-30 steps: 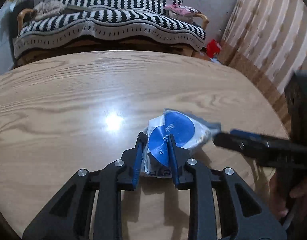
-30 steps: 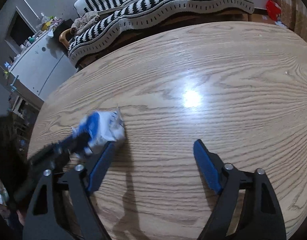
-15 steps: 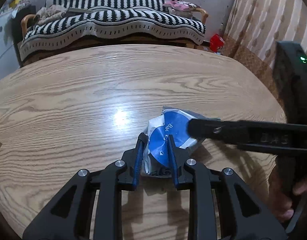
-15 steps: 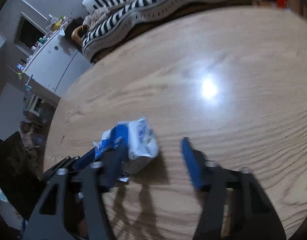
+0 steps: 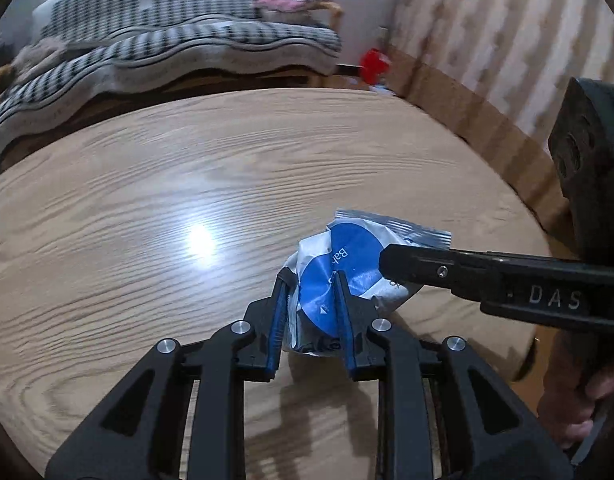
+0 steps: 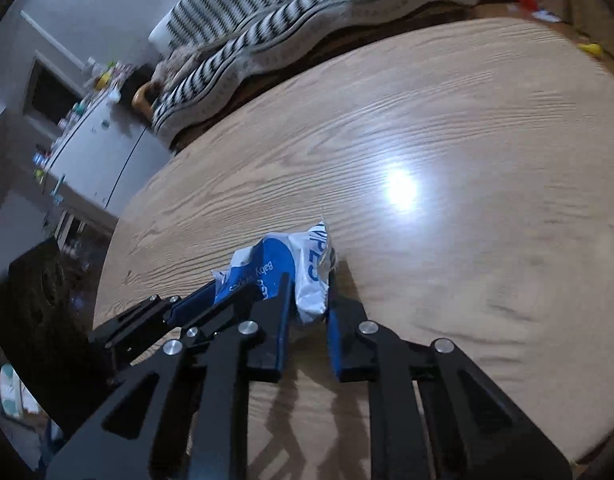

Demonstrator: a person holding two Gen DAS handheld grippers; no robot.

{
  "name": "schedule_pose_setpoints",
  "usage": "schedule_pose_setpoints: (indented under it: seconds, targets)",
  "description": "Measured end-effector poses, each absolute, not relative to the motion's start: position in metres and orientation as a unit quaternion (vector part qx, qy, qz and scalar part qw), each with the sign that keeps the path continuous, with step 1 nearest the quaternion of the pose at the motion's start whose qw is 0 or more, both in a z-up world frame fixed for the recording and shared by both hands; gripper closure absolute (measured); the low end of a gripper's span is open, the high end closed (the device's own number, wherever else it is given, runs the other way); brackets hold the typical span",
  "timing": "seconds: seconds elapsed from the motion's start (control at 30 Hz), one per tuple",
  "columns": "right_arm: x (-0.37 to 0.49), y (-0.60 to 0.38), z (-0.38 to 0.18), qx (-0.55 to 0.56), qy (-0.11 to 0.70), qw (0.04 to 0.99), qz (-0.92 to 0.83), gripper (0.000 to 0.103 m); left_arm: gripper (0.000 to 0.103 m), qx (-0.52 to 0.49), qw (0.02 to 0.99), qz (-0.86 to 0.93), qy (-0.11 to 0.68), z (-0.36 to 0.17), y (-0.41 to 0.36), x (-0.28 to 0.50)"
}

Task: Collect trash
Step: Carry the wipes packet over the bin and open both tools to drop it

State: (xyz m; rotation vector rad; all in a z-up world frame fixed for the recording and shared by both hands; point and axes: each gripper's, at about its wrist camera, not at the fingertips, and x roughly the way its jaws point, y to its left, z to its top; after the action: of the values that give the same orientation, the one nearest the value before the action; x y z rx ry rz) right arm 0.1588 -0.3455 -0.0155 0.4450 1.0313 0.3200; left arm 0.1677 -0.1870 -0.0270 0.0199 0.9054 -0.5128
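The crumpled wipes packet [image 5: 347,264] is over the wooden table [image 5: 147,200], near its right edge, with bare wood stretching away left. The left gripper [image 5: 310,300] clamps it; the right gripper [image 6: 310,300] is closing on its other end.

Table [image 5: 147,220]: wood, pale oak look, strong grain, smooth and glossy — it mirrors a bright lamp spot. Wipes wrapper [image 5: 339,276]: thin plastic film, crumpled, shiny, white with blue print. Left gripper [image 5: 311,304] and right gripper [image 6: 309,300]: matt black plastic — blue pads, bright metal screw heads. Sofa cover [image 5: 167,52]: woven cloth, striped, soft and matt.
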Motion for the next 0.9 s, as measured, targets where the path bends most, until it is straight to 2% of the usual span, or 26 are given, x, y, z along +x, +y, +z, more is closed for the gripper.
schedule_pose_setpoints:
  seconds: [0.23, 0.47, 0.73, 0.9]
  targets:
    - [0.069, -0.468, 0.011, 0.222, 0.431, 0.874, 0.038, 0.087, 0.08, 0.056, 0.836, -0.359, 0.411, -0.007, -0.313, 0.123]
    - [-0.035, -0.572, 0.014, 0.232, 0.394, 0.884, -0.091, 0.087, 0.08, 0.104, 0.783, -0.461, 0.404, -0.003, -0.439, 0.059]
    - [-0.114, -0.675, -0.022, 0.279, 0.401, 0.85, -0.195, 0.087, 0.08, 0.137, 0.728, -0.524, 0.42, -0.039, -0.549, -0.004]
    - [-0.13, -0.705, -0.043, 0.3, 0.417, 0.83, -0.217, 0.087, 0.08, 0.145, 0.709, -0.534, 0.437, -0.062, -0.586, -0.008]
